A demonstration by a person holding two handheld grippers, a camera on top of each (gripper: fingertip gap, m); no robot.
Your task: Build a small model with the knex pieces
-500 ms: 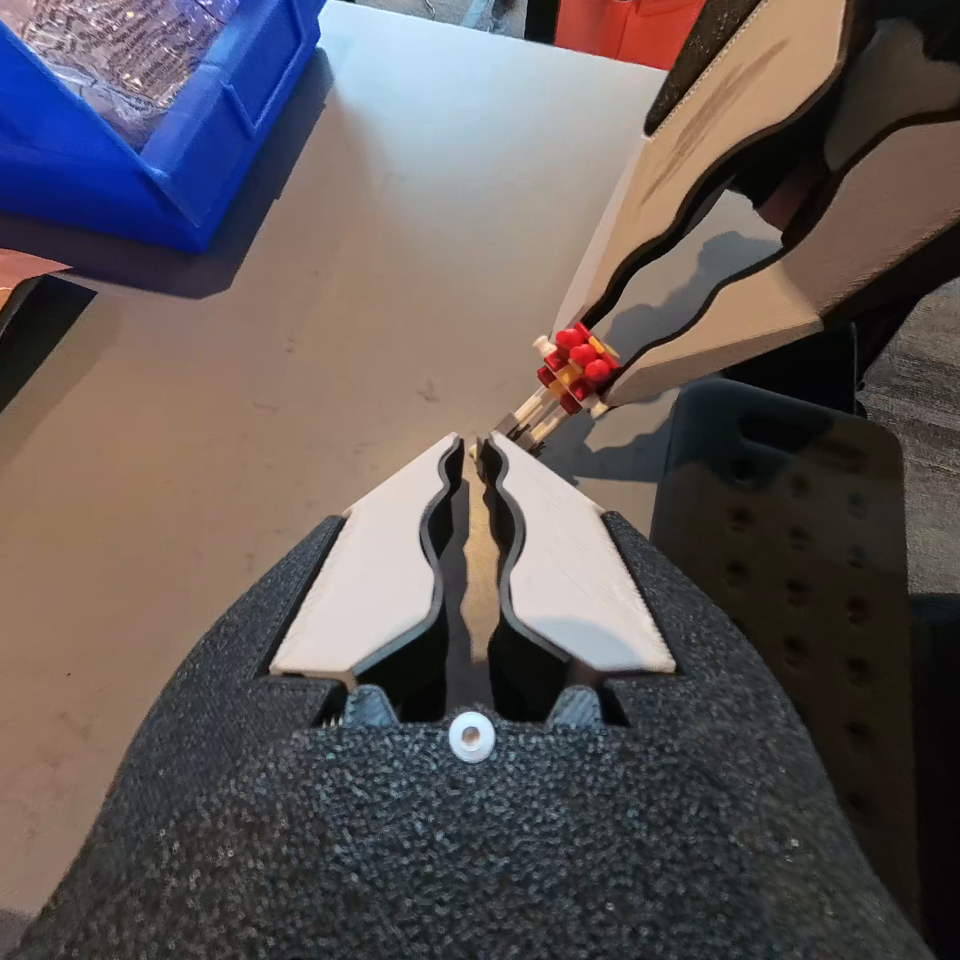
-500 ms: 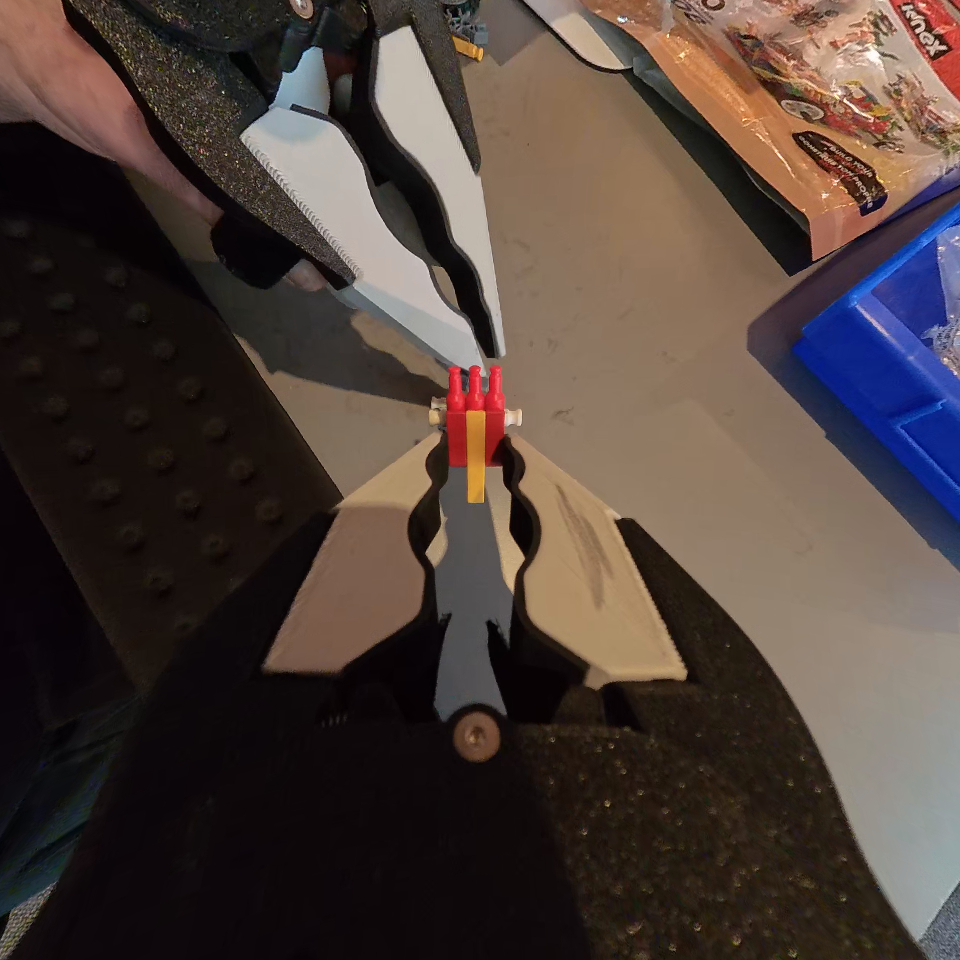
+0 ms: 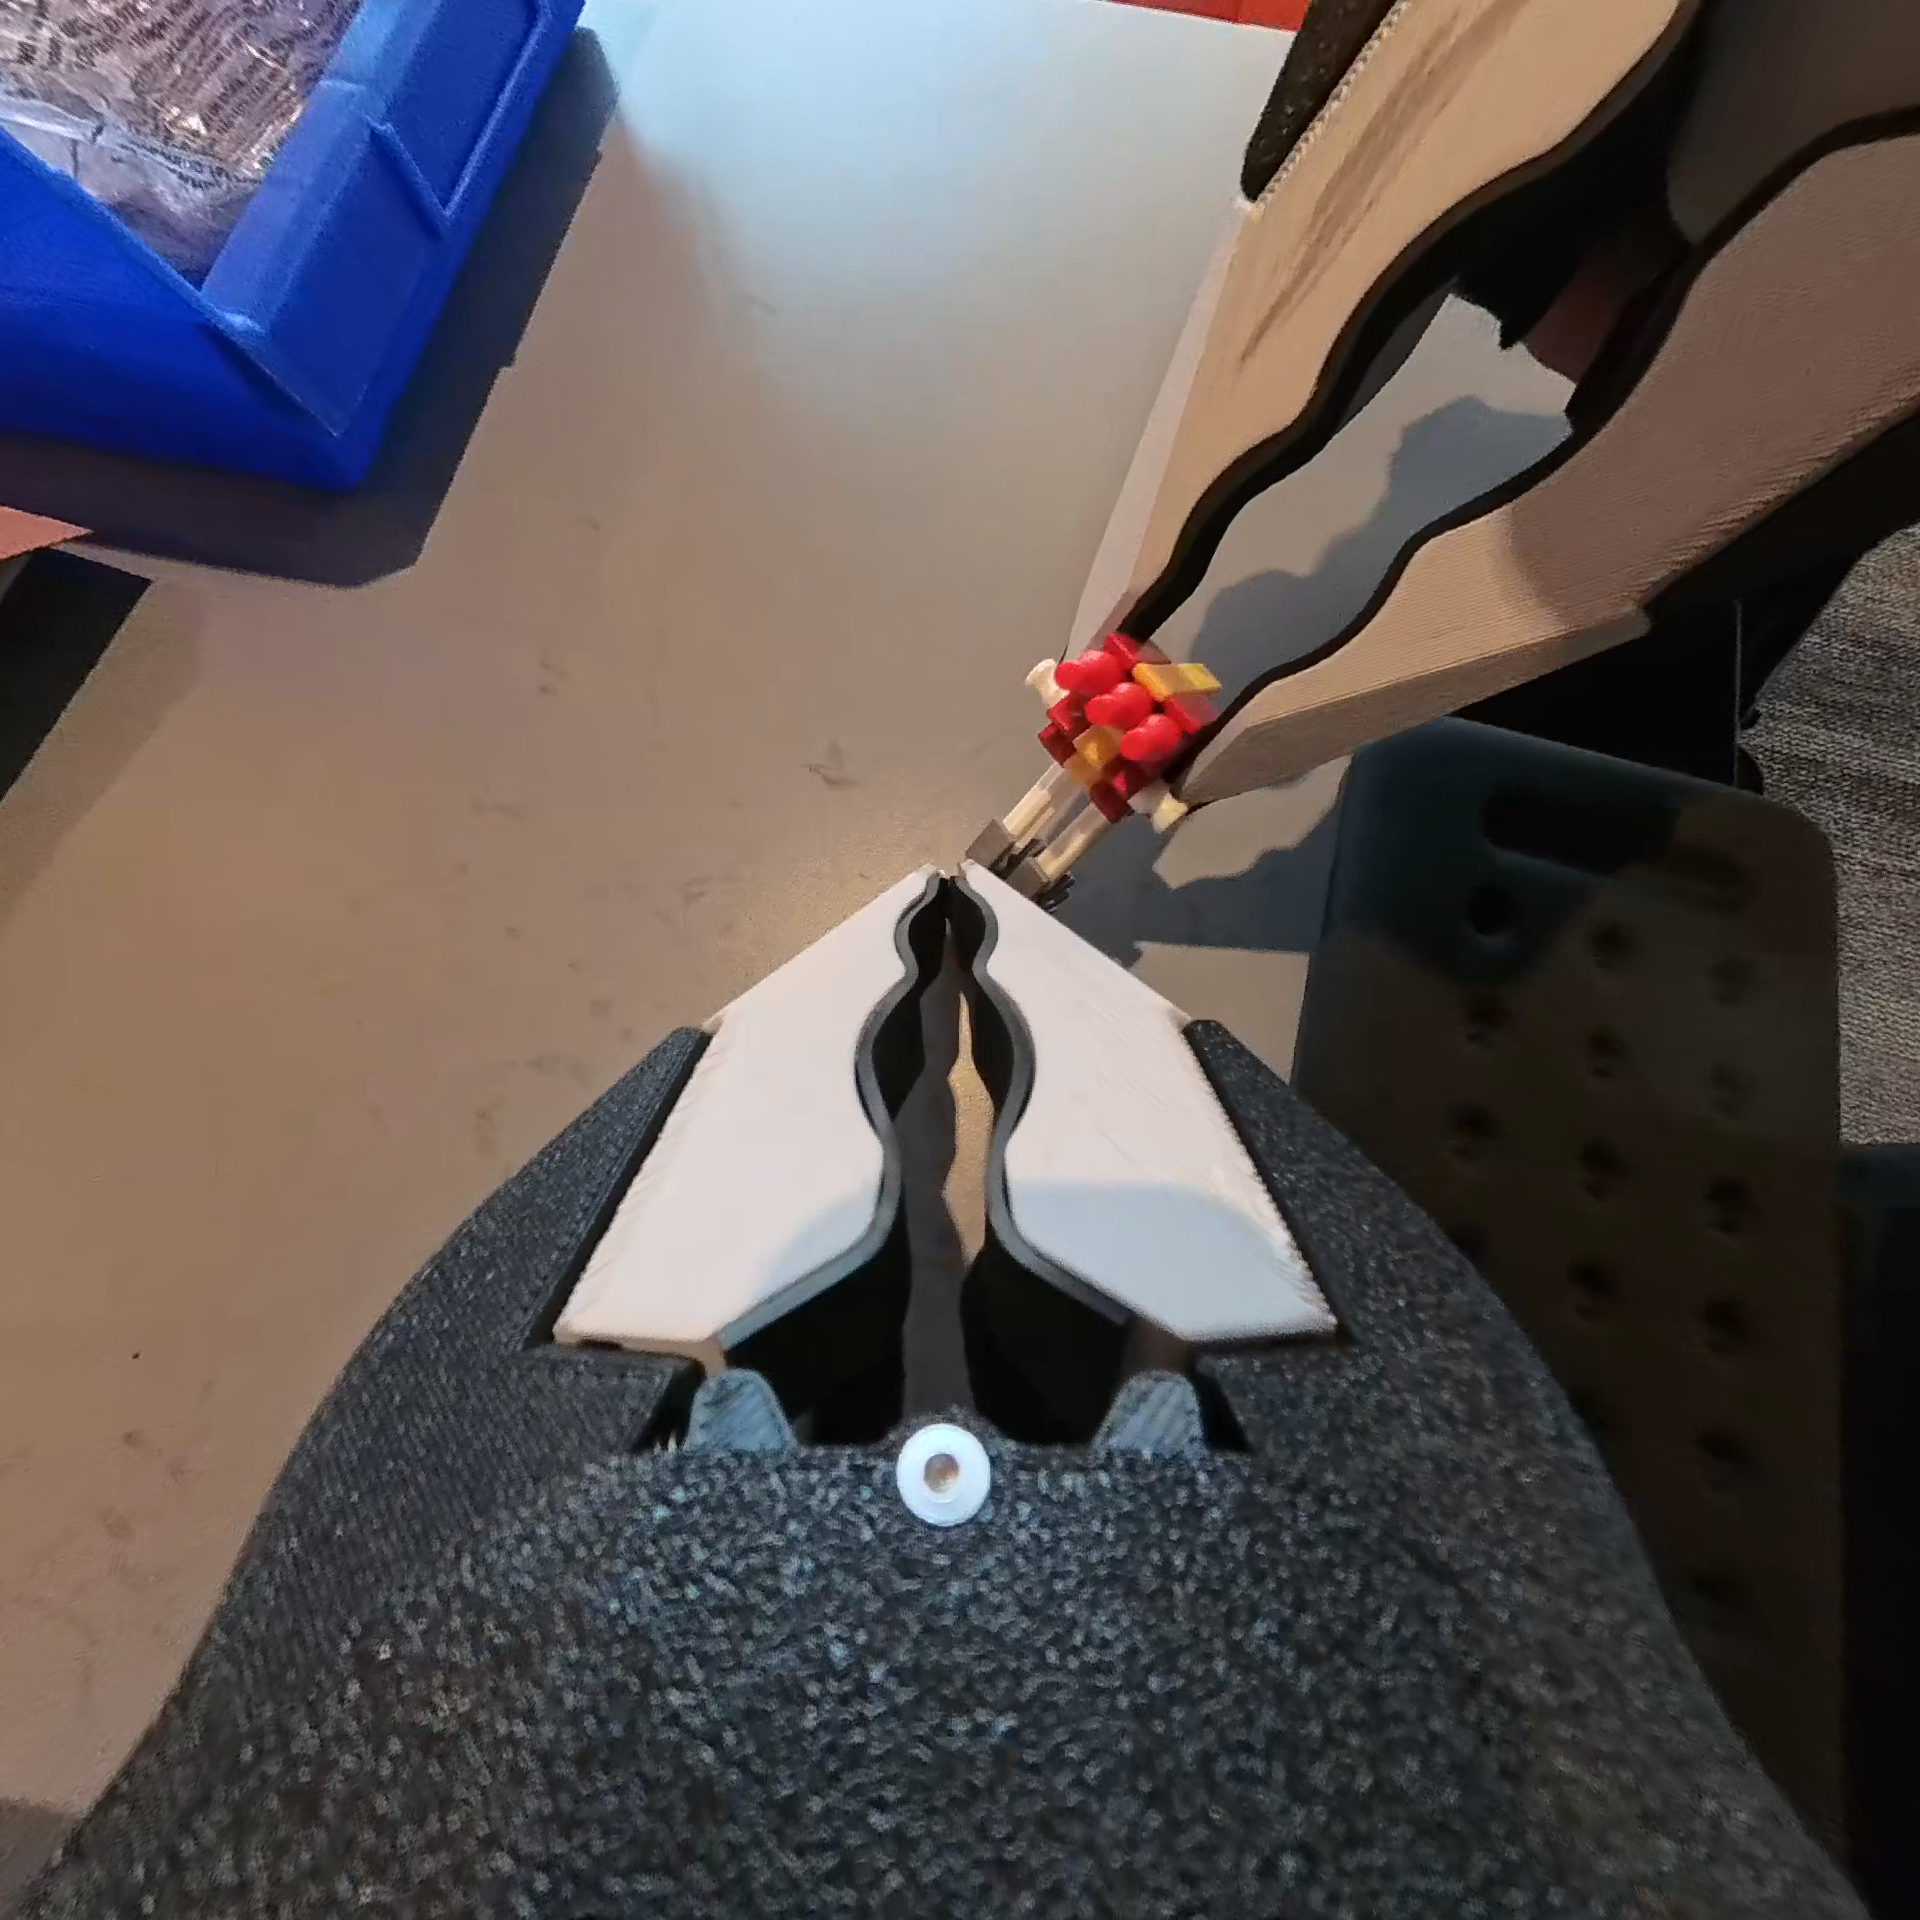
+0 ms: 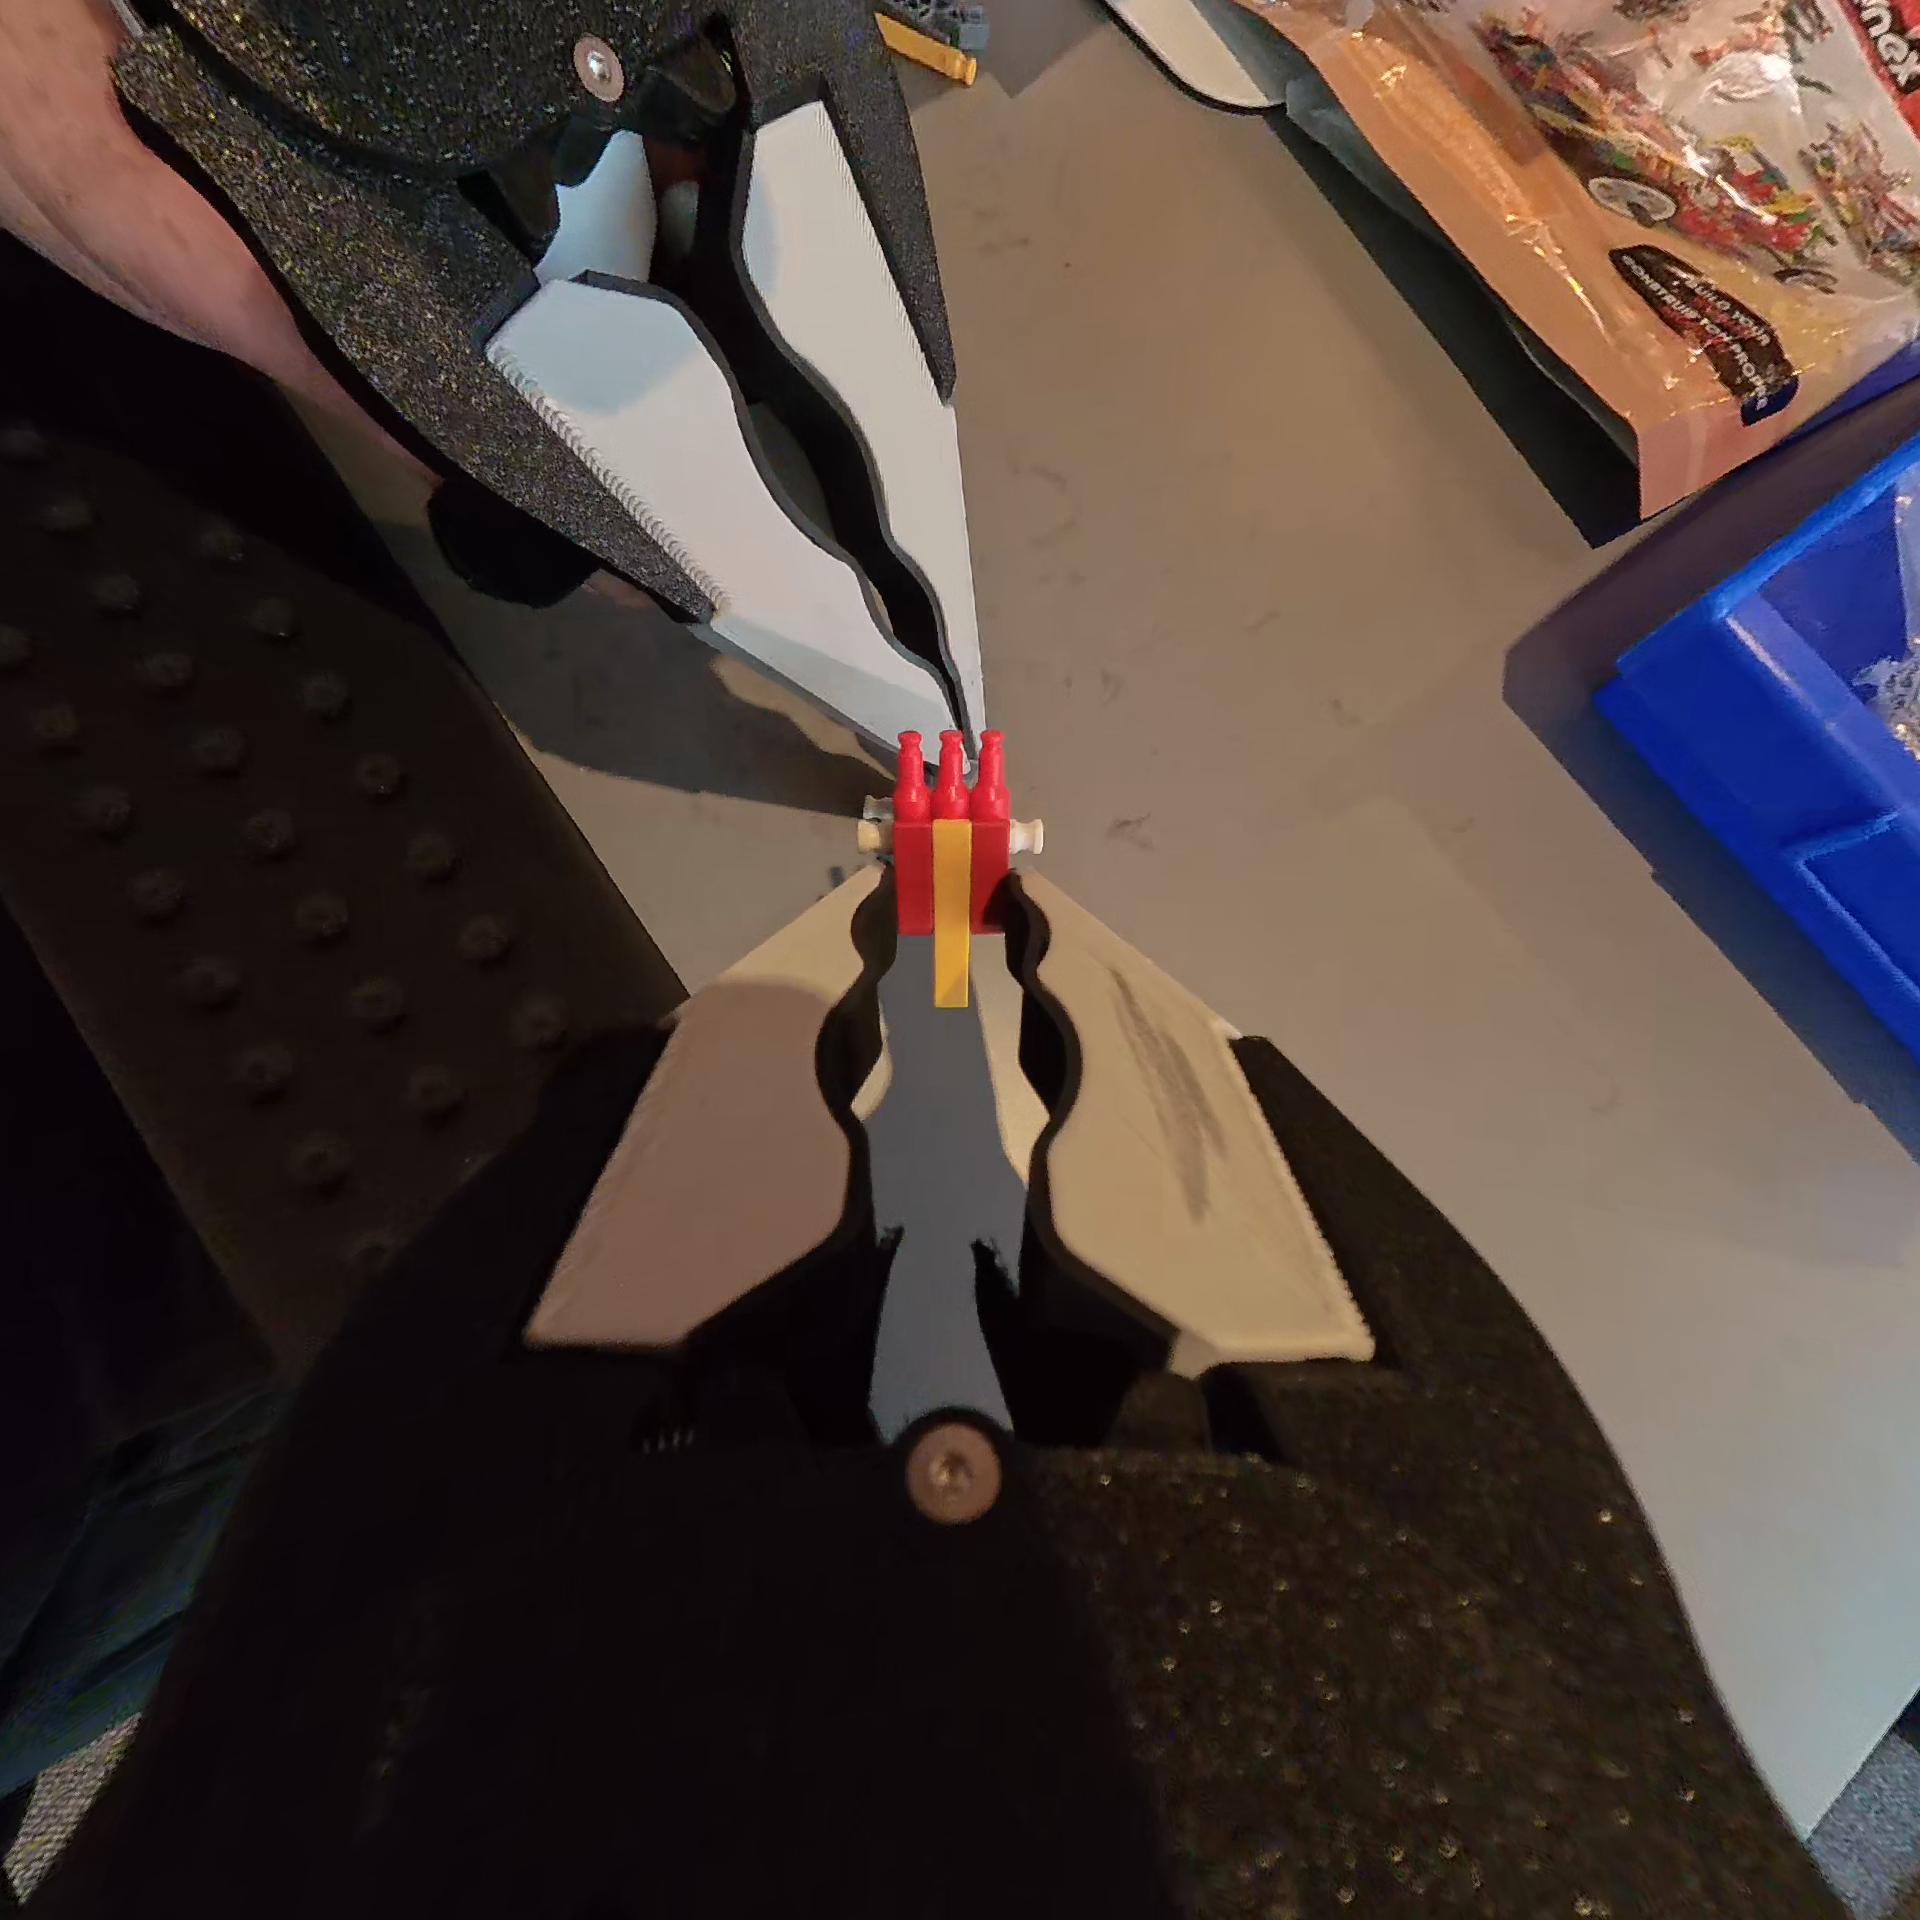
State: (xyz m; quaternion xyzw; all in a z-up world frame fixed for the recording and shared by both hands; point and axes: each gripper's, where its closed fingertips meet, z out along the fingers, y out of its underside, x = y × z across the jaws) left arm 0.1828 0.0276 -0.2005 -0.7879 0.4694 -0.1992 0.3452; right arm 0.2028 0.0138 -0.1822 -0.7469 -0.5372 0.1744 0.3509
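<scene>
We see the blue bin [image 3: 260, 312] only partly, because the frame edge cuts it. The printed bag [image 4: 1621, 208] also runs out of frame. What the left tool [image 3: 948, 883] pinches at its tips, if anything, we cannot tell.

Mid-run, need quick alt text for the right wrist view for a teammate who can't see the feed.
The right gripper is shut on a small red and yellow plastic brick assembly above a grey tabletop. The closed left gripper points its tips at the assembly's three red pegs. A blue plastic bin and a clear bag of toy parts lie to the right.
</scene>
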